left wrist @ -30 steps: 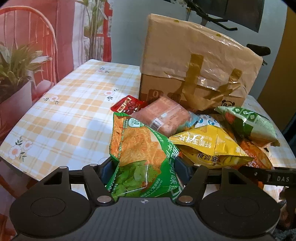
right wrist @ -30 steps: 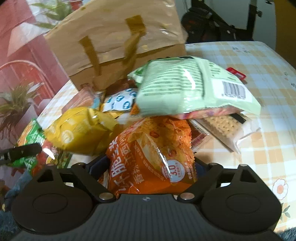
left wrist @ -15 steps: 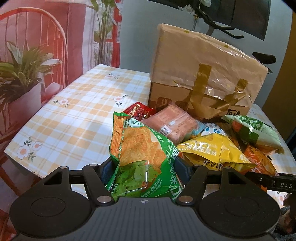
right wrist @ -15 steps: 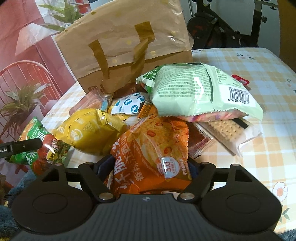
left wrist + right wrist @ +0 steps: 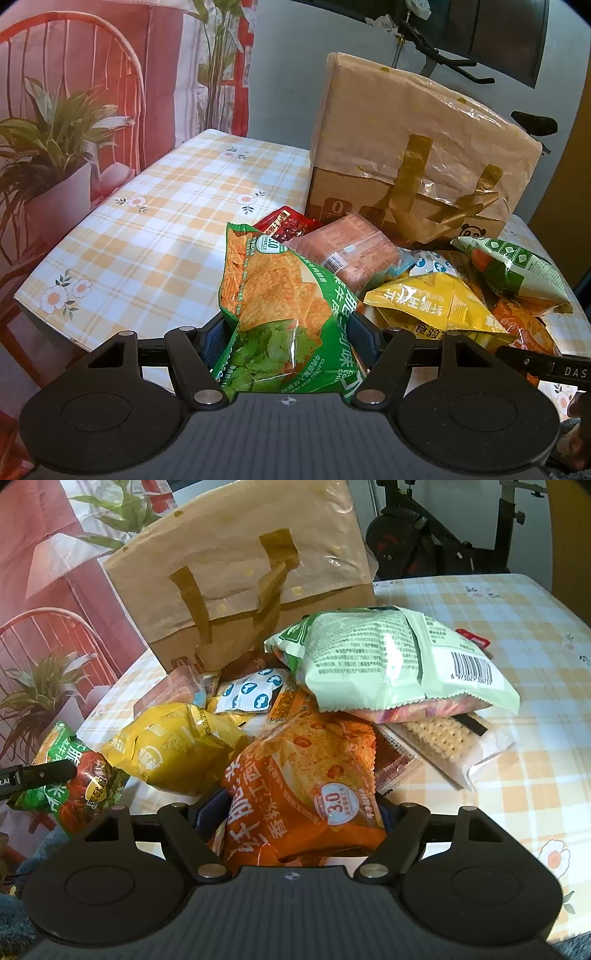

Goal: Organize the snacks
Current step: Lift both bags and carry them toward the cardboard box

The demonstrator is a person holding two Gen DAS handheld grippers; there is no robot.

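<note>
Desk [image 5: 155,236]: covered with a glossy cloth, orange-and-white check with small printed daisies; glare patches on the right side in the right wrist view. Left of desk: red-painted curved-back chair with thin spindles [image 5: 74,48], standing against a red and white backdrop. Potted plant with long green leaves in a pale pot [image 5: 55,166] just beside the desk's left edge. Plain pale grey wall [image 5: 288,74] behind. Black exercise bike [image 5: 443,535] beyond the desk's far end. Light soft, indoor, somewhat dim.

snack pile [image 5: 424,280] on table [image 5: 147,240] | paper bag [image 5: 417,155] behind pile
</note>
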